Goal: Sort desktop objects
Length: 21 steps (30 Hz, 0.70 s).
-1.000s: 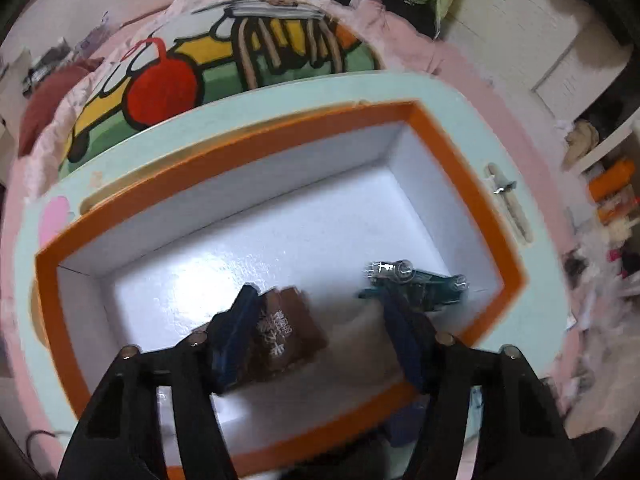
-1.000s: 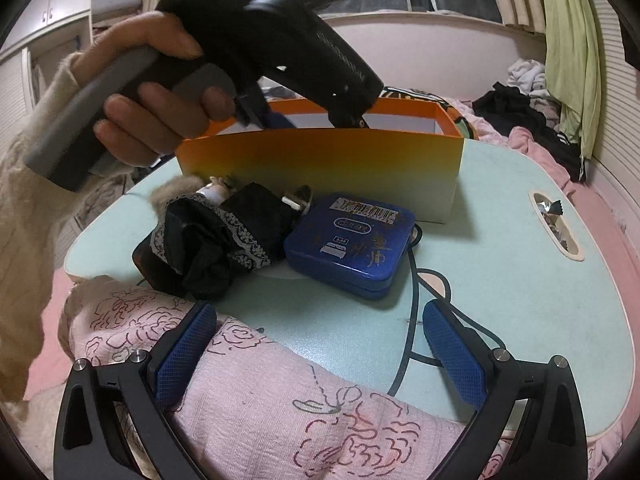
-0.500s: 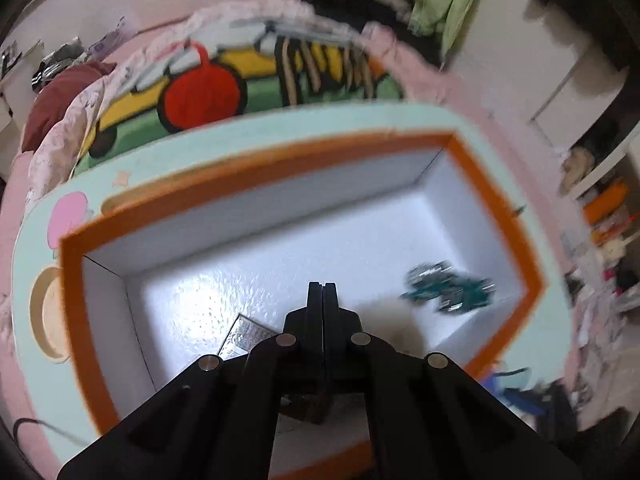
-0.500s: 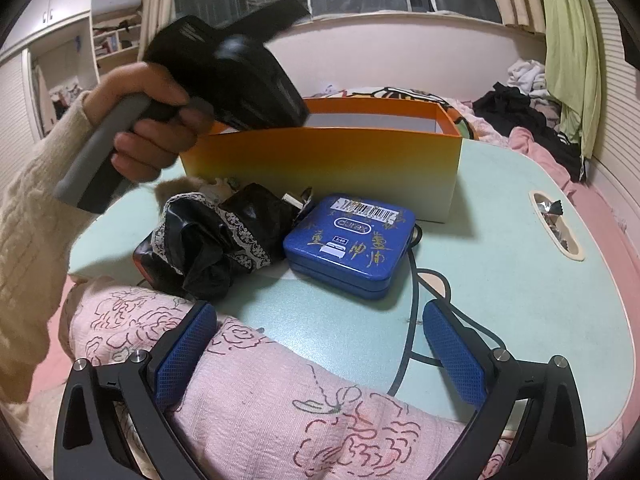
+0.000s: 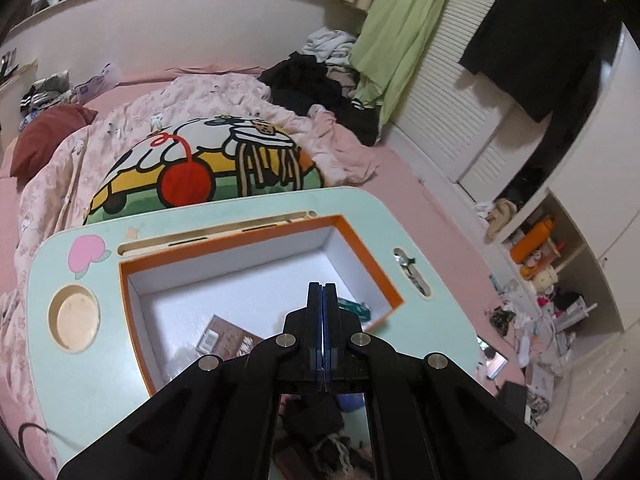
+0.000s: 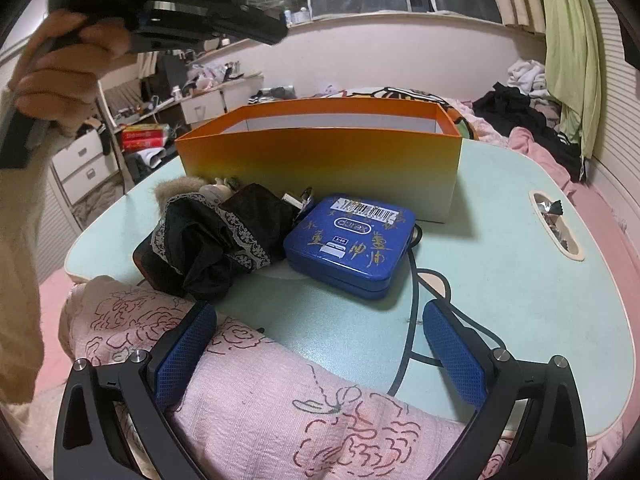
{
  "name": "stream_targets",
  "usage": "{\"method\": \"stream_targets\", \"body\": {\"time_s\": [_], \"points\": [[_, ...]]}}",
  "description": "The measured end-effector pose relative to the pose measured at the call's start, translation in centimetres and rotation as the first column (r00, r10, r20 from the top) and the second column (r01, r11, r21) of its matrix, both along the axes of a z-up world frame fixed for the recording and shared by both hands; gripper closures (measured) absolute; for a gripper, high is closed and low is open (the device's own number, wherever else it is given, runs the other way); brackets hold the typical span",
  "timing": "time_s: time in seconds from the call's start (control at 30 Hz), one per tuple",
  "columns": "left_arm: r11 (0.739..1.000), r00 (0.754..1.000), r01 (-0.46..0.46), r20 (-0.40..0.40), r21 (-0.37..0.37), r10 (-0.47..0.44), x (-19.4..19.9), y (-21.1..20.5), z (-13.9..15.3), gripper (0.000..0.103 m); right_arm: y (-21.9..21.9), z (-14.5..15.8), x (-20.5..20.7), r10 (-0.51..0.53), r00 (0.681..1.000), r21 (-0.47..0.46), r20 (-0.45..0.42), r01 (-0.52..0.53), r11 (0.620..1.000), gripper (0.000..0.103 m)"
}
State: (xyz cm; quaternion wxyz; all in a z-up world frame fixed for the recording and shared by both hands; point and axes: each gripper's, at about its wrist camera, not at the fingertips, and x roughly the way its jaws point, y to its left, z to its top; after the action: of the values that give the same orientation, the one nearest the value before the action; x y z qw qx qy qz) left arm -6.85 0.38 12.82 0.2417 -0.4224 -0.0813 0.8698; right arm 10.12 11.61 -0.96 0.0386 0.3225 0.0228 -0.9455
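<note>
An orange box [image 5: 362, 247] with a white inside stands on the mint lap table [image 5: 100, 364]. A brown packet [image 5: 228, 338] and a teal toy car [image 5: 354, 307] lie inside it. My left gripper [image 5: 322, 292] is shut and empty, held high above the box; it also shows in the right wrist view [image 6: 216, 28]. My right gripper [image 6: 320, 344] is open and empty, low at the table's near edge. Before it lie a blue tin [image 6: 352, 240] and a doll in black lace [image 6: 216, 236], in front of the box [image 6: 320, 168].
A pink blanket [image 6: 280, 408] lies under my right gripper. The table has a round cup hole [image 5: 74, 317] at the left and a slot [image 6: 554, 220] with foil wrappers at the right. A cartoon cushion [image 5: 200, 172] and bedding lie beyond.
My left gripper let go of the brown packet in the box, shut, and rose well above the box. My right gripper has not moved.
</note>
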Motion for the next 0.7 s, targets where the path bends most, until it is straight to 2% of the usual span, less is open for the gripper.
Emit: {"method": "stream_targets", "body": {"time_s": [0.07,0.13,0.17,0.2,0.27,0.33,0.4,0.47,0.53,0.63,0.7], "points": [[0.999,0.999,0.033,0.035,-0.030,-0.032,0.2,0.8,-0.6,0.102,0.0,0.0,0.0,0.000,1.000,0.000,0.000,0.000,1.000,0.001],[0.999,0.988,0.026,0.151,-0.045,-0.019,-1.0,1.5,-2.0,0.083,0.0,0.0,0.0,-0.001,1.000,0.001,0.000,0.001,1.000,0.001],[0.999,0.974,0.010,0.224,-0.051,0.002,-2.1,1.9,-2.8,0.071,0.0,0.0,0.0,-0.001,1.000,0.001,0.000,0.001,1.000,0.001],[0.998,0.959,0.001,0.285,-0.055,0.015,-3.3,2.3,-3.6,0.066,0.0,0.0,0.0,-0.001,1.000,0.000,0.000,0.001,1.000,0.001],[0.996,0.929,0.015,0.370,-0.093,0.021,-5.5,3.5,-5.0,0.064,0.0,0.0,-0.1,-0.001,1.000,-0.001,-0.001,0.001,1.000,0.001],[0.992,0.879,0.034,0.476,-0.122,0.029,-7.4,4.6,-6.9,0.064,0.0,0.0,0.0,-0.001,1.000,-0.001,-0.001,0.001,1.000,0.001],[0.990,0.839,0.064,0.544,-0.126,0.015,-8.4,5.6,-8.6,0.064,0.0,0.0,0.1,-0.002,1.000,0.000,-0.001,0.002,1.000,0.001],[0.983,0.822,0.082,0.569,-0.167,0.028,-8.9,6.3,-10.1,0.062,0.0,0.0,0.1,-0.004,1.000,0.000,0.000,0.004,1.000,0.001],[0.986,0.819,0.088,0.574,-0.143,0.011,-9.2,6.5,-10.8,0.059,0.0,0.0,0.0,-0.004,1.000,-0.002,0.001,0.004,1.000,0.000],[0.975,0.837,0.121,0.547,-0.188,0.002,-9.0,6.7,-10.7,0.061,0.0,0.1,0.0,-0.005,1.000,-0.003,0.001,0.005,1.000,0.000],[0.964,0.860,0.099,0.508,-0.247,0.041,-8.9,6.5,-10.6,0.086,0.0,0.1,0.0,-0.005,1.000,-0.003,0.000,0.005,1.000,0.000]]}}
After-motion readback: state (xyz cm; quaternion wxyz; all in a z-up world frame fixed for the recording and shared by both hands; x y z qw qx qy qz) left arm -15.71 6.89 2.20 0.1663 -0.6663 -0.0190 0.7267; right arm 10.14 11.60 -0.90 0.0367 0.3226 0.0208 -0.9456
